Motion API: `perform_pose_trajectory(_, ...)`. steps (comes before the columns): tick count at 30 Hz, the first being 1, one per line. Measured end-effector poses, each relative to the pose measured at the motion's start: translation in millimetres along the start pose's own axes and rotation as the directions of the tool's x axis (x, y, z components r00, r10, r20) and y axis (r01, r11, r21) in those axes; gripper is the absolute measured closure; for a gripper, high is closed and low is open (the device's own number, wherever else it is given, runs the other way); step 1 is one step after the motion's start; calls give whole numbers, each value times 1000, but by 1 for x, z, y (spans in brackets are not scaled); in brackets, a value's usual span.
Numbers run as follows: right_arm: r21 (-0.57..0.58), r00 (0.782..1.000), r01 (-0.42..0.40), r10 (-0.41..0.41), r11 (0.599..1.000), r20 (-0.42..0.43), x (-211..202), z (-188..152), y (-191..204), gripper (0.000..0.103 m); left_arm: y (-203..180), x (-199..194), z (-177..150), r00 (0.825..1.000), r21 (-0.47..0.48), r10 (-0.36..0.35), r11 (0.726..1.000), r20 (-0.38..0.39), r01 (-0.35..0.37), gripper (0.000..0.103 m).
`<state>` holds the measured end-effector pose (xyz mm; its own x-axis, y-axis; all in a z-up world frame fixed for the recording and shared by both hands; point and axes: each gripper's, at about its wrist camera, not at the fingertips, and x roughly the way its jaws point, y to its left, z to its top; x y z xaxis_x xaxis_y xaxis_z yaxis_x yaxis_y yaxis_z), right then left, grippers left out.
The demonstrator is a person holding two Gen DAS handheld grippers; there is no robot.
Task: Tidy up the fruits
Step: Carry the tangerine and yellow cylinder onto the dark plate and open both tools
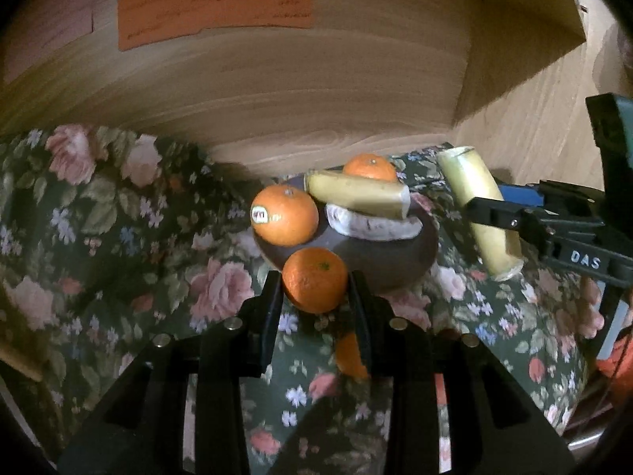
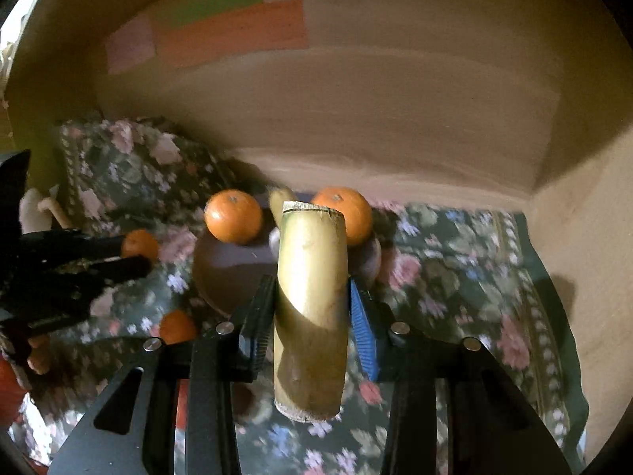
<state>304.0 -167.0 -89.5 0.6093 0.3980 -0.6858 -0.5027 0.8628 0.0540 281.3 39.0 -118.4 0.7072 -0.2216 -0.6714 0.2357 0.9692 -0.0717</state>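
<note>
Oranges (image 1: 285,215) and banana pieces (image 1: 358,194) fill brown bowl (image 1: 399,261).

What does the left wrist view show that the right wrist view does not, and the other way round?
Only the left wrist view: a sticker on one orange and a pale curved piece in the bowl. Only the right wrist view: the blue pad of the right gripper beside the yellow piece. Both: the left gripper holding an orange, the floral cloth, the coloured papers.

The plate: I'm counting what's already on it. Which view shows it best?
The left wrist view: the plate shows two oranges and two cut pieces on top. In the right wrist view the held banana piece hides much of it.
</note>
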Motion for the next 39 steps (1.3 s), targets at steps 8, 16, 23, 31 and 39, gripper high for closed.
perform_pose_trajectory(8,-58,999,-38,38,998,8,20,21,22,69,1,26,17,1000,5,-3,1000,-22,3,69)
perform_pose_trajectory(16,-100,998,-53,50,994,-31,49,32,26,69,5,59,21,997,14,1,1000,-81,0,69)
perform_pose_trajectory(23,-128,996,-74,66,989,-67,70,36,31,69,7,74,23,994,11,-2,1000,-107,3,69)
perform_pose_trajectory(31,-160,994,-70,56,985,-90,81,35,38,69,9,86,22,992,10,3,1000,-128,-1,65)
perform_pose_trajectory(39,-162,994,-64,49,985,-93,82,36,42,69,8,76,23,993,6,12,1000,-117,-11,62)
